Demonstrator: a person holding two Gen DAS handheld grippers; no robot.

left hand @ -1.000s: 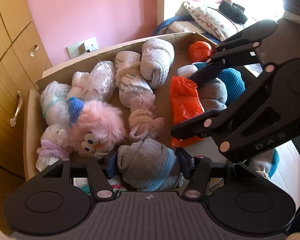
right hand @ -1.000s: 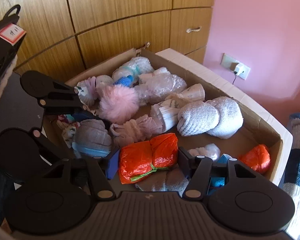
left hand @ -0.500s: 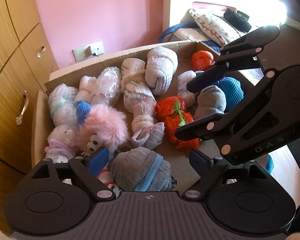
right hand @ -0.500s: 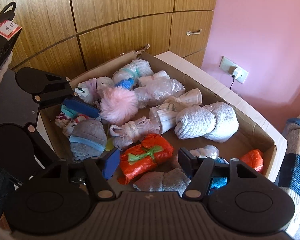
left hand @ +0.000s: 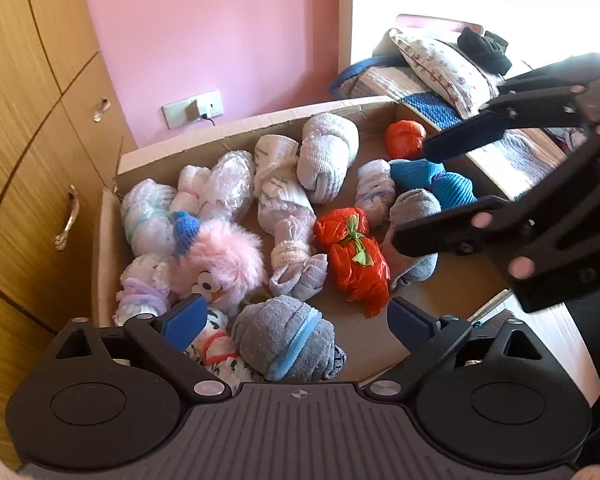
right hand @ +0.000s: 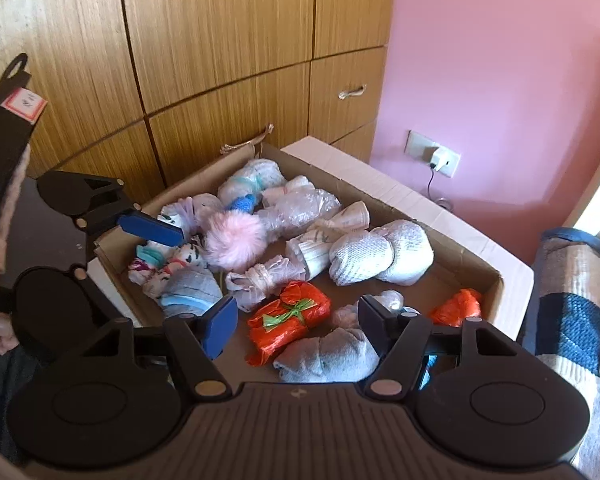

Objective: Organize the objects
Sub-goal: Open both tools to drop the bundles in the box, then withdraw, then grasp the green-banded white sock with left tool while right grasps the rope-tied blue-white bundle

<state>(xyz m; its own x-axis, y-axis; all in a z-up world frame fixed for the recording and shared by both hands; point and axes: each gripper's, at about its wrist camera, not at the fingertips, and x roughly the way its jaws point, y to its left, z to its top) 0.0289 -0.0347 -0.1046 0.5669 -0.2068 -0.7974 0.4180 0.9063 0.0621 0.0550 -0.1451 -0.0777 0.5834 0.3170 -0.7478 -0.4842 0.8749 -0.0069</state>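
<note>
An open cardboard box (left hand: 108, 248) holds several rolled socks and wrapped bundles. My left gripper (left hand: 296, 316) hangs over its near corner, jaws opening. A grey sock bundle with a blue band (left hand: 288, 340) lies below between them, untouched. My right gripper (right hand: 296, 320) hovers over the box's other side, jaws also opening. An orange plastic bundle with a green tie (right hand: 288, 316) rests on the box floor beneath them, clear of the pads. In the left wrist view the right gripper (left hand: 422, 194) stands above a grey sock (left hand: 412, 216). A pink fluffy toy (left hand: 224, 260) lies left of centre.
Wooden cabinets with metal handles (left hand: 66, 220) stand close behind the box (right hand: 380, 192). A wall socket with a plug (right hand: 436, 156) sits on the pink wall. A bed with a quilt and pillow (left hand: 444, 64) borders the far side. A small orange bundle (right hand: 458, 308) lies in the box corner.
The left gripper let go of the grey sock bundle and opened wide. The right gripper released the orange bundle, which now lies in the box. Both grippers rose a little.
</note>
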